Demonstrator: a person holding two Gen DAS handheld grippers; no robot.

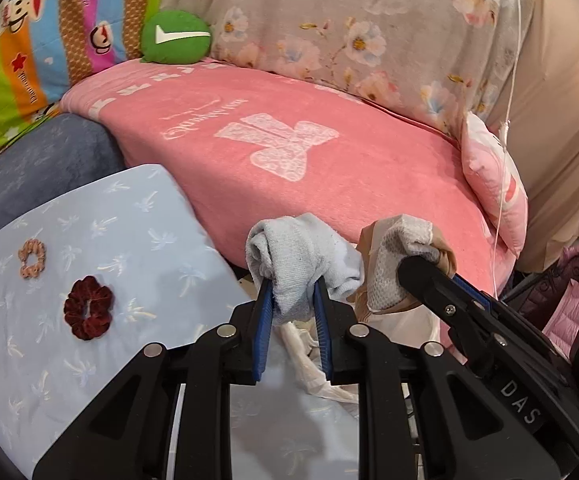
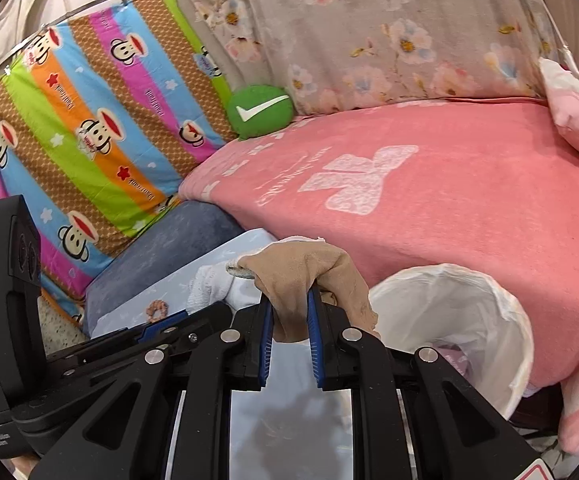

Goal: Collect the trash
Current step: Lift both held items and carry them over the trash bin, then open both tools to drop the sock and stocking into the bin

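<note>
Socks: L gripper [image 1: 293, 292] clamps white [image 1: 301, 252], R gripper [image 2: 289, 312] tan [image 2: 301, 276].

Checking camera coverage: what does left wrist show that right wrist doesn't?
Left wrist only: the dark red scrunchie on the pale blue pillow, and the left gripper shut on a grey-white sock.
Right wrist only: the lined white bin.
Both: right gripper shut on a tan sock, pink blanket, green check-mark cushion.

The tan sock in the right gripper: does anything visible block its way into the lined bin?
Nothing visible does. The right gripper holds the tan sock, and the white-lined bin sits just right of it, its mouth open and uncovered, beside the pink blanket.
</note>
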